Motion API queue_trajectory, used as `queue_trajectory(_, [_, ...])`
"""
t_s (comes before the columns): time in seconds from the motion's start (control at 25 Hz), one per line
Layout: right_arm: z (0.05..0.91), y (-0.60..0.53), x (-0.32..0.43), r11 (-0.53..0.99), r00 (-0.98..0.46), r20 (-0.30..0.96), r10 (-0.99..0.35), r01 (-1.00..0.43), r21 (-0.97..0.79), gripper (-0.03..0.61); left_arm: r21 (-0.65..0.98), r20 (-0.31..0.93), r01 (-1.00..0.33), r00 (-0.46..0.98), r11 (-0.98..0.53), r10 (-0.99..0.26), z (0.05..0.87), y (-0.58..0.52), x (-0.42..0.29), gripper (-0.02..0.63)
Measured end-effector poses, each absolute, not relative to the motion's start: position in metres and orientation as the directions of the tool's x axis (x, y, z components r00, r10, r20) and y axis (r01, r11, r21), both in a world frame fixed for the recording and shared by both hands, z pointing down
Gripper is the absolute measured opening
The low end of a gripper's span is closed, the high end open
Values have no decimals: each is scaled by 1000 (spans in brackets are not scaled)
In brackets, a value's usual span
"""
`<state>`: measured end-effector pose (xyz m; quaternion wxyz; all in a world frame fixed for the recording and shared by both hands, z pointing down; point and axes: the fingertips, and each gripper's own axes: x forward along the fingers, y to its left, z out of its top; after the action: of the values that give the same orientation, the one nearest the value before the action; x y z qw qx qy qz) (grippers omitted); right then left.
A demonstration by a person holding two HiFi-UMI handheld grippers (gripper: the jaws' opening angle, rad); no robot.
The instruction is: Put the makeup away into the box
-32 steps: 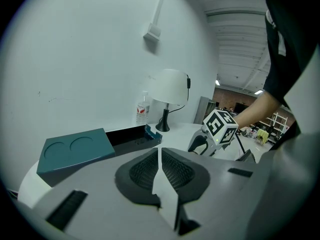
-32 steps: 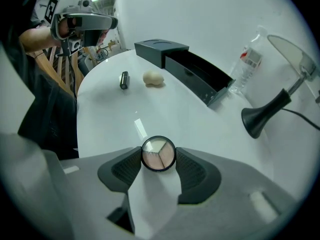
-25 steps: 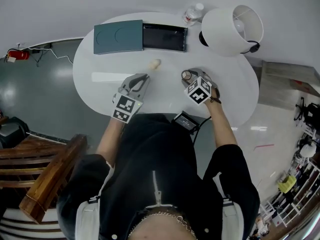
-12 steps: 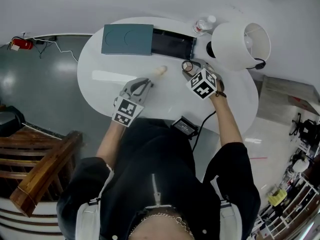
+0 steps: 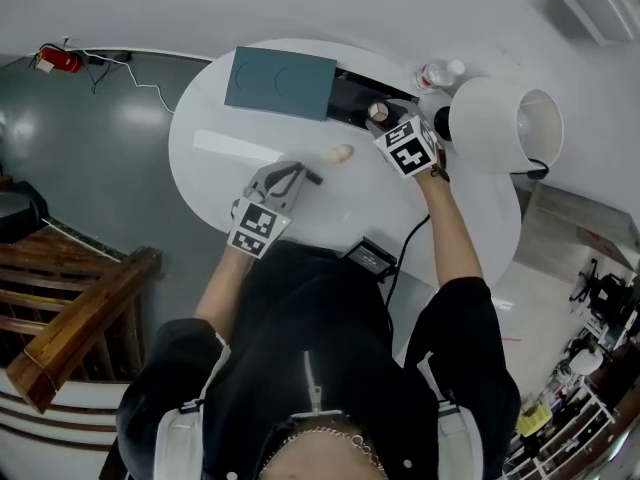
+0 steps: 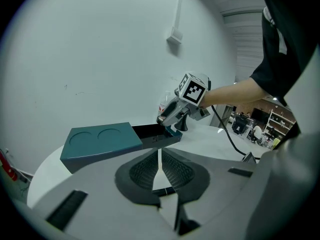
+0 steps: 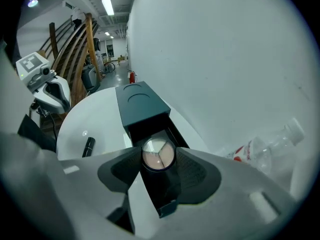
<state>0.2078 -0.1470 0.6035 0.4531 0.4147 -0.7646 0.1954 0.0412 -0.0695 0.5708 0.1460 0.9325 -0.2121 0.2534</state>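
The right gripper [image 5: 385, 120] had moved across the white worktop [image 5: 230, 168], away from the person and over to the dark green box [image 5: 280, 82]. It was now above the box's open drawer [image 5: 352, 90]. Its fingers [image 7: 192, 171] pinched a round makeup pot [image 7: 158, 154] with pink and tan colours inside, right over the drawer. The left gripper [image 5: 290, 175] had slid a bit forward. Its fingers [image 6: 142, 171] were pressed together and held nothing. A small black tube [image 5: 313, 179] lay on the worktop just by their tips. A tan egg-shaped thing [image 5: 341, 153] lay near the tube.
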Motion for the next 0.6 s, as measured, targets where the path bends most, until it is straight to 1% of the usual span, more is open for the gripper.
queue_trajectory(0.08, [611, -159, 202, 580, -260, 858, -444, -813, 54, 209, 166, 540, -486, 773, -858, -333, 573, -74, 37, 15])
queue_trajectory(0.28, [631, -183, 180, 635, -293, 873, -390, -772, 24, 209, 168, 551, -521, 753, -837, -358, 575, -82, 27, 15])
queue_trajectory(0.6, [669, -208, 156, 692, -303, 903, -304, -722, -9, 209, 179, 564, -562, 731, -808, -383, 585, -91, 16, 15])
